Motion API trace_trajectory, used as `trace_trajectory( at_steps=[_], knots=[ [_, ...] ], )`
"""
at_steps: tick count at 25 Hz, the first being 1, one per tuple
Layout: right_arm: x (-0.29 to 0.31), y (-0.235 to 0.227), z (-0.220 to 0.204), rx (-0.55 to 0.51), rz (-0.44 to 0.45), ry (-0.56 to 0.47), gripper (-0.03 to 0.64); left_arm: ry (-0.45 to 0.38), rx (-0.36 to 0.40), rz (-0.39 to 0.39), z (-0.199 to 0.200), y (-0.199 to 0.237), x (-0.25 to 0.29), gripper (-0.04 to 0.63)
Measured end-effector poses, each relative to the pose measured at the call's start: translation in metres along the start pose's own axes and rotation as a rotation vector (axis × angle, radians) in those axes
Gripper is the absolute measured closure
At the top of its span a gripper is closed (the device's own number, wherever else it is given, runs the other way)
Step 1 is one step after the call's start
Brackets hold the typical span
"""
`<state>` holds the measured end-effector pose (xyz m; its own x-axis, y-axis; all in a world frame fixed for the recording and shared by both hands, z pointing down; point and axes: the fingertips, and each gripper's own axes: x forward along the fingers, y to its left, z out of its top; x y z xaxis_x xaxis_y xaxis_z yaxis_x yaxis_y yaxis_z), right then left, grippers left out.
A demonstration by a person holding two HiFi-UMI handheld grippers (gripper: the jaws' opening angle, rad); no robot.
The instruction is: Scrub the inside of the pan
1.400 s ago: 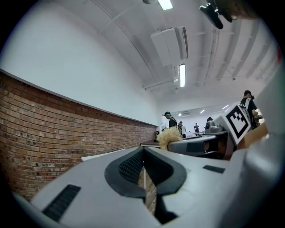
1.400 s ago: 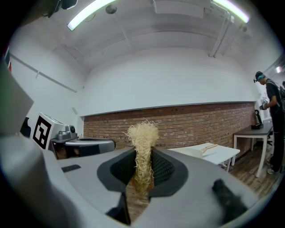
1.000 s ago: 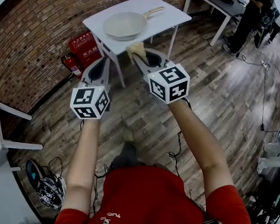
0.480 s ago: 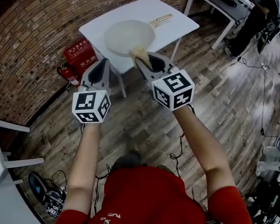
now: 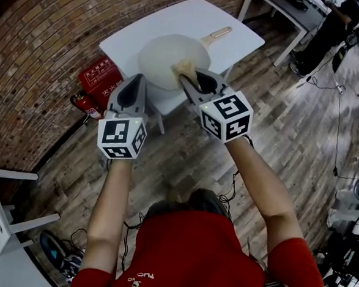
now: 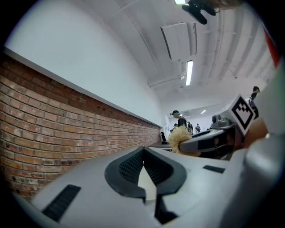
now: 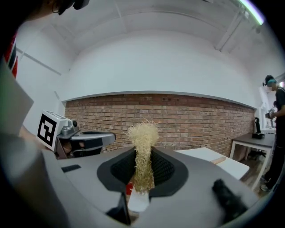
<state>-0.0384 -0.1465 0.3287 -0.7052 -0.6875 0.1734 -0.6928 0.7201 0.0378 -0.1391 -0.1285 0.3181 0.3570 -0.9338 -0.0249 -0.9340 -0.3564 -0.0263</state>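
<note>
We find the right gripper point(image 5: 193, 82) clamped on a straw-coloured fibre scrubber point(image 7: 143, 147), its tuft standing out past the tips. The left gripper point(image 6: 143, 153) has its jaws together at the tips, with nothing held. The pan point(image 5: 164, 56) sits on the white table point(image 5: 200, 15), ahead of and below both grippers. Its handle point(image 5: 216, 33) points away toward the far right. In the head view the scrubber overlaps the pan's near rim, so we judge the right gripper the nearer. Its height above the pan cannot be told.
</note>
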Motion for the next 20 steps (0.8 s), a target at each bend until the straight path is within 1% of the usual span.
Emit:
trace_trajectory(
  at_steps=[5, 9, 15, 20],
  knots=[
    [0.028, -0.025, 0.005, -0.011, -0.019, 0.031, 0.529, -0.004, -0.016, 0.005, -0.002, 0.018, 0.029, 0.581],
    [0.058, -0.045, 0.005, -0.025, -0.016, 0.062, 0.529, 0.002, -0.012, 0.016, -0.007, 0.033, 0.056, 0.581],
    [0.107, -0.074, 0.006, -0.048, 0.017, 0.12, 0.529, 0.011, -0.003, 0.054, -0.015, 0.062, 0.092, 0.581],
    [0.146, -0.094, -0.001, -0.06, 0.07, 0.168, 0.529, 0.008, 0.008, 0.101, -0.022, 0.077, 0.118, 0.581]
  ],
)
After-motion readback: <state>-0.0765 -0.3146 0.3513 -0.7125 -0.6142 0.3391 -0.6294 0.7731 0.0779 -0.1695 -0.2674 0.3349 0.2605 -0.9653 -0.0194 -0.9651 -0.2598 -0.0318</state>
